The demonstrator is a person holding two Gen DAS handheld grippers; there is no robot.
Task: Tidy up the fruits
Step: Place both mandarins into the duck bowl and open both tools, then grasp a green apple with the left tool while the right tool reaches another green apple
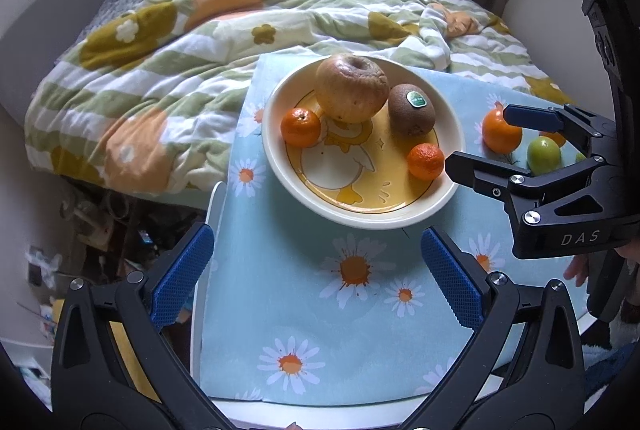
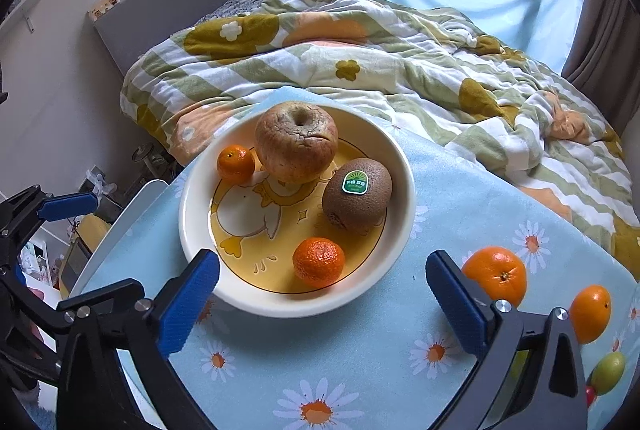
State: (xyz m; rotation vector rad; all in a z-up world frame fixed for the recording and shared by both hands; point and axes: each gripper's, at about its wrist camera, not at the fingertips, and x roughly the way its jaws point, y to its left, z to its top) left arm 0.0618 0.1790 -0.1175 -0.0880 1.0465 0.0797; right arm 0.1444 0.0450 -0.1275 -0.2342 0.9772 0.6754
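a: step in hand looks like loading the plate [image 2: 400, 166]. it holds a wrinkled apple [image 2: 296, 142], fuzzy kiwi [image 2: 357, 195], two mandarins. an orange [image 2: 495, 280] lies right of it on the daisy cloth [image 2: 360, 358].

b: right gripper [image 2: 322, 304] jaws apart, empty, near the rim. left gripper [image 1: 316, 278] likewise apart.

a: next, probably: swing right, straddle the smooth round orange squarely.

green fruit [image 2: 607, 373] half behind right gripper [image 2: 322, 300], red fruit [image 2: 589, 395] barely visible
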